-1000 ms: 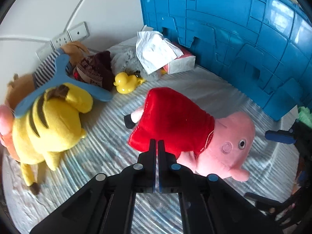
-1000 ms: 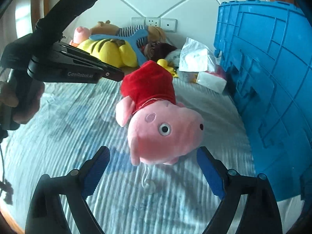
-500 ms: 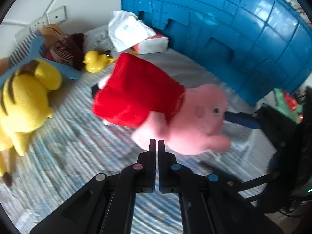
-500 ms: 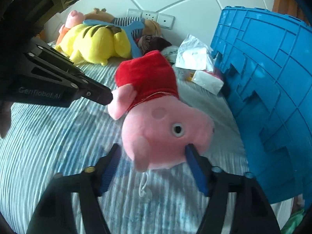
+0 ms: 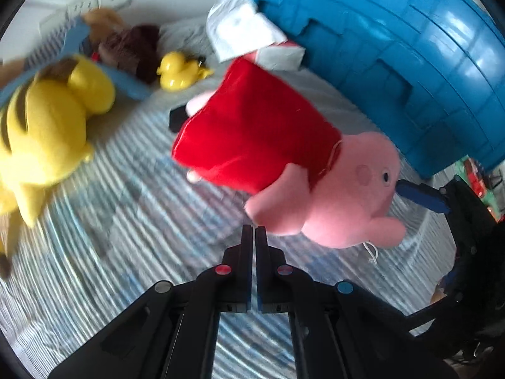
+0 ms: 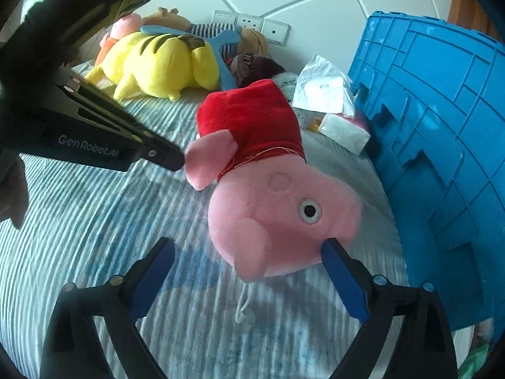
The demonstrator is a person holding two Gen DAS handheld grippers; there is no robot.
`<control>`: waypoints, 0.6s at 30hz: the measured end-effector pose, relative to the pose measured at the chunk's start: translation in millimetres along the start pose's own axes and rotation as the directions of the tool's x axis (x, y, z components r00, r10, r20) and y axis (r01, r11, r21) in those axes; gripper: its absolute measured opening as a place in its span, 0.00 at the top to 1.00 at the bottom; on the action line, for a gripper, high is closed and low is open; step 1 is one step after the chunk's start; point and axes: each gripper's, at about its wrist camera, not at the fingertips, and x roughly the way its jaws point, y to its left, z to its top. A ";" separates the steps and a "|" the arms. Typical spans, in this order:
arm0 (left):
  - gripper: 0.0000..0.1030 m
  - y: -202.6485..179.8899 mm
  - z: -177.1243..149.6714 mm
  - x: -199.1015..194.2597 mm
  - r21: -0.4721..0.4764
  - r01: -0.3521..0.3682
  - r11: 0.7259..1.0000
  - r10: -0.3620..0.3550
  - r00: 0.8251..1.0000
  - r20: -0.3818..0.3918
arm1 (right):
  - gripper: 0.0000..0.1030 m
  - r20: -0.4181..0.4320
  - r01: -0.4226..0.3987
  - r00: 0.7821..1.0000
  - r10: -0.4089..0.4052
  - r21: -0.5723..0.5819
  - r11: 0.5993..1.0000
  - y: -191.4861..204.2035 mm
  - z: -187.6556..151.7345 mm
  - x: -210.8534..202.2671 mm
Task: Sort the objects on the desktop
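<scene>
Right wrist view: the pink pig plush (image 6: 284,208) in its red dress (image 6: 252,123) lies on the striped blue-white cloth (image 6: 94,237), head toward the camera, near the middle of the picture. The right gripper (image 6: 249,274) has its jaws spread wide and opening; the pig's head sits between them, the right blue pad touching or nearly touching the snout at five o'clock of the head, the left pad standing clear at seven o'clock. At nine o'clock of the pig, the left gripper (image 6: 176,158) comes in with both fingers pressed together on nothing, its tip right at the pig's pink arm (image 6: 208,161); whether it touches cannot be told.

Outward from the pig: a tissue pack (image 6: 334,110) at one o'clock, the blue crate (image 6: 442,158) standing along the three o'clock side, a yellow striped plush (image 6: 161,63) at eleven o'clock, and a pile of brown toys (image 6: 252,63) by the wall sockets (image 6: 249,25) at twelve.

Left wrist view is blurred; it shows a yellow duck (image 5: 176,72) at ten o'clock of the pig.
</scene>
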 end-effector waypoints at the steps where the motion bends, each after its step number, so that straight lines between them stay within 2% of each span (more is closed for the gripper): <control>1: 0.99 2.4 1.0 0.2 -0.017 -0.004 1.000 0.004 1.000 -0.012 | 0.08 0.005 0.000 1.000 0.000 0.005 1.000 -0.7 0.7 -1.1; 3: 0.99 7.4 2.8 0.5 -0.053 -0.007 0.999 0.005 0.999 -0.034 | 0.08 0.018 -0.002 1.000 0.002 0.007 1.000 -1.6 2.1 -5.1; 5: 0.99 15.5 1.8 -3.6 -0.115 0.120 0.986 -0.122 0.993 -0.007 | 0.07 0.023 -0.003 1.000 0.003 0.003 1.000 -0.9 4.9 -6.3; 7: 0.99 22.9 0.9 -7.8 -0.167 0.239 0.957 -0.238 0.971 0.028 | 0.07 0.031 -0.004 1.000 0.004 0.000 1.000 0.5 7.1 -8.2; 10: 0.99 16.7 -1.5 -20.6 -0.100 0.211 0.972 -0.204 0.976 0.077 | 0.07 0.035 -0.010 0.999 0.010 0.000 1.000 1.7 8.0 -9.4; 15: 0.99 -1.3 -5.0 -32.5 0.010 0.265 0.964 -0.264 0.958 0.109 | 0.07 0.036 -0.018 0.999 0.017 0.014 1.000 -1.0 8.4 -10.3; 17: 0.92 -6.3 -4.7 -31.0 0.014 0.315 0.949 -0.315 0.945 0.085 | 0.07 0.037 -0.023 0.999 0.023 0.021 1.000 -1.7 9.1 -11.2; 18: 0.67 -7.6 -3.1 -29.6 0.023 0.320 0.947 -0.321 0.944 0.080 | 0.07 0.039 -0.024 0.999 0.023 0.020 1.000 -1.9 9.0 -12.3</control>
